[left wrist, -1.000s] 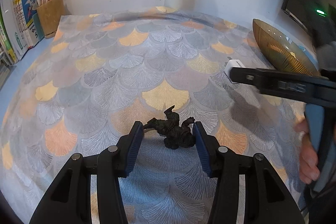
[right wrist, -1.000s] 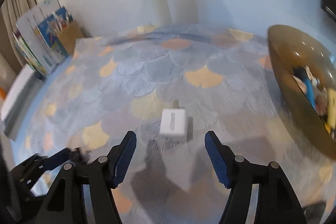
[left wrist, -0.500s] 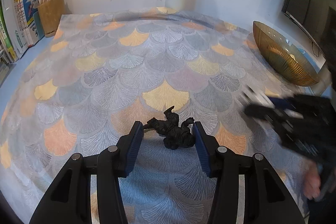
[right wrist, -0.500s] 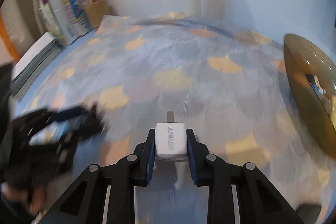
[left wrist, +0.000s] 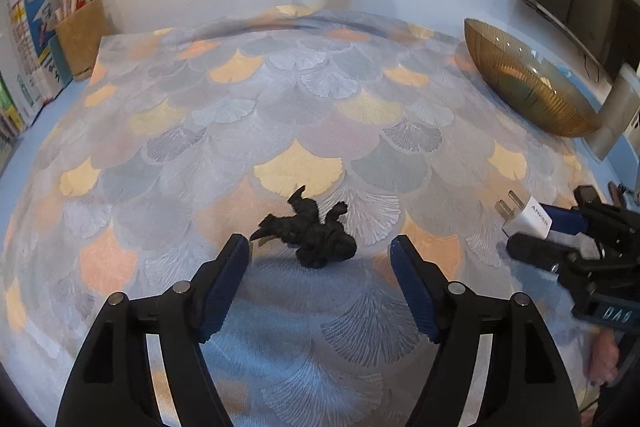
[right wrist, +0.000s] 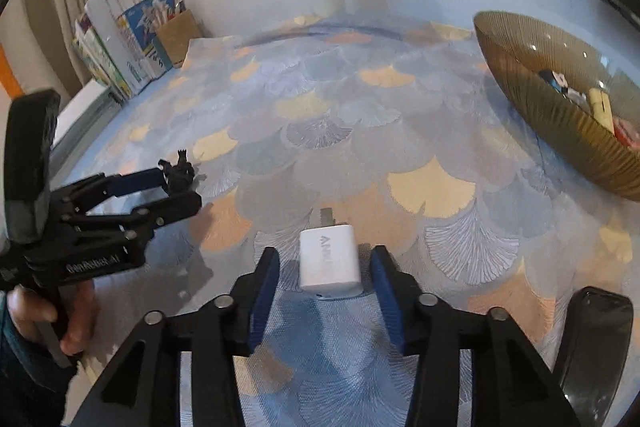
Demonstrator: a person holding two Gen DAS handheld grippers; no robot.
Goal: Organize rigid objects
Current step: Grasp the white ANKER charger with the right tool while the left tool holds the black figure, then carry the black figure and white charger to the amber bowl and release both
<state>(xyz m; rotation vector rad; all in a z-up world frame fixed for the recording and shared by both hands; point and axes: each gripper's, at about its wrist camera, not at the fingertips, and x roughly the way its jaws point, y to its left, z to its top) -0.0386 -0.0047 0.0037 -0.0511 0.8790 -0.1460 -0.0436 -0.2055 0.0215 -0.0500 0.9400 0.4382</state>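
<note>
Nearest, right gripper (right wrist: 325, 291) over the bench (right wrist: 320, 115) with its patterned cloth, jaws just been opening, partly apart, white charger (right wrist: 330, 259) lying between the blue pads with a small gap on each side, not pressed. Charger flat on the cloth, prongs pointing away from the gripper, well apart from the amber bowl (right wrist: 560, 115) and to its near left. Left of the charger, left gripper (left wrist: 320, 267) also with jaws just been opening, now clearly wide, holding nothing. Black figurine (left wrist: 308, 231) lying on its side on the cloth between those jaw tips and just beyond them, touching neither pad, further from the bowl than the charger. Hand (right wrist: 44, 311) on the left gripper's handle. Further right, amber bowl near the bench edge, several small items inside, too small to name. Far left of the bowl, by the wall, cardboard box (left wrist: 80, 35) with pens and books (right wrist: 116, 27) standing beside it.
</note>
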